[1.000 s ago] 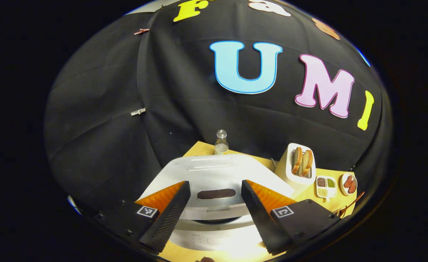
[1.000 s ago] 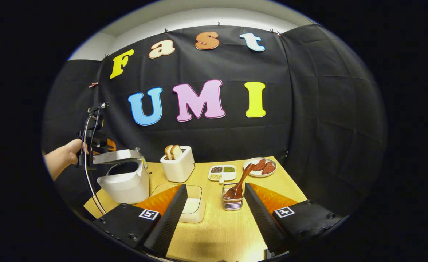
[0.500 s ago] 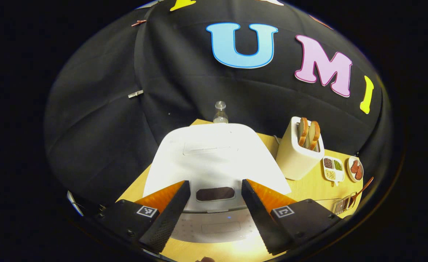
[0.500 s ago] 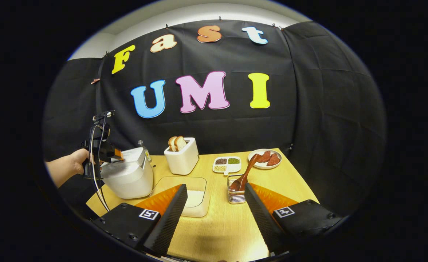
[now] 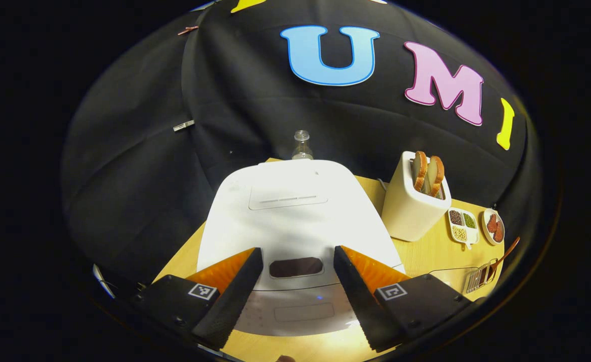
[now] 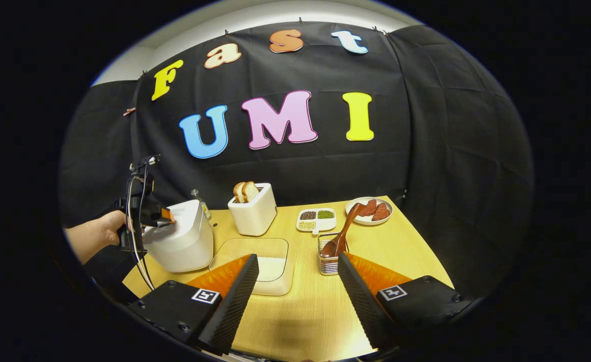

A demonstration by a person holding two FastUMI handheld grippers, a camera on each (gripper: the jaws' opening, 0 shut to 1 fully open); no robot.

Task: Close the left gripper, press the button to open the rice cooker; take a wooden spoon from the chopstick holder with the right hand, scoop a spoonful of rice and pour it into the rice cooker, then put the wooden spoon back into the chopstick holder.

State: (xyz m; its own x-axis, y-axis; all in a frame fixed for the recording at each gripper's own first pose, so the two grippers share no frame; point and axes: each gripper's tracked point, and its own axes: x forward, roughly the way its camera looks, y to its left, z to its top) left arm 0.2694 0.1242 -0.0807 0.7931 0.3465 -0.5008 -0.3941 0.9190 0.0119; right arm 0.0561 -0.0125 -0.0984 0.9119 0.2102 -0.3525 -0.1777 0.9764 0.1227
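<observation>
The right tongs gape over the surface; ahead, wooden spoon in chopstick holder, rice cooker far left.

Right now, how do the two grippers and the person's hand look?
Each gripper, left gripper and right gripper, has two wedge-shaped fingers with ribbed inner faces, orange panels behind them, and black blocks bearing small square black-and-white markers. In the right gripper view, the left one carries black and white cables. The hand is bare; a dark sleeve sits below.

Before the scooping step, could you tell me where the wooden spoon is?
In the right gripper view, the wooden spoon stands in the chopstick holder, right of the rice container.
</observation>
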